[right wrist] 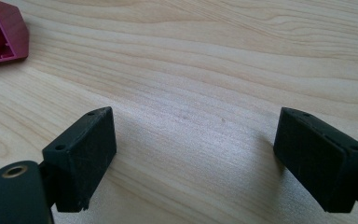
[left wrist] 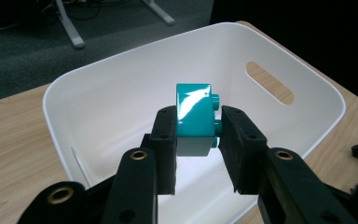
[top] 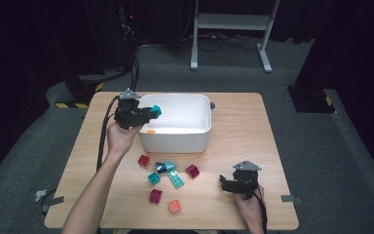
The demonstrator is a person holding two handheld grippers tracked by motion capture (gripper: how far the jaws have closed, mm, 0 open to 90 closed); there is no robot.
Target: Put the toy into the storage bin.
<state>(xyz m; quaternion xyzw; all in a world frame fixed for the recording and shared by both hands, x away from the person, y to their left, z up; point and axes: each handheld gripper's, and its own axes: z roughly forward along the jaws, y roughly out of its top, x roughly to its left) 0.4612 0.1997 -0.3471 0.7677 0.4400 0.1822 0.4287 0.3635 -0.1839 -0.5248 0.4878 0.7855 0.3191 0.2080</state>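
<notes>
Left tongs (left wrist: 193, 135): being held clamped on the teal brick (left wrist: 195, 119), its studs turned sideways, so that it is being carried without slipping.
Teal brick position: being held above the open white tub (top: 175, 141), near the worktop's (top: 253, 146) far edge, judged ready for dropping in.
Right tongs (right wrist: 193, 154): being kept open and empty, low over bare wood near the right front corner, clear of the work.
Loose bricks (top: 168, 178): lying grouped toward the front edge, judged awaiting collection.

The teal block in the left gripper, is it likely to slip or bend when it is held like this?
The teal block looks like hard plastic, so it probably stays stiff. Its glossy face may be slippery, yet the left gripper clamps it on flat sides. It seems light for its size.
</notes>
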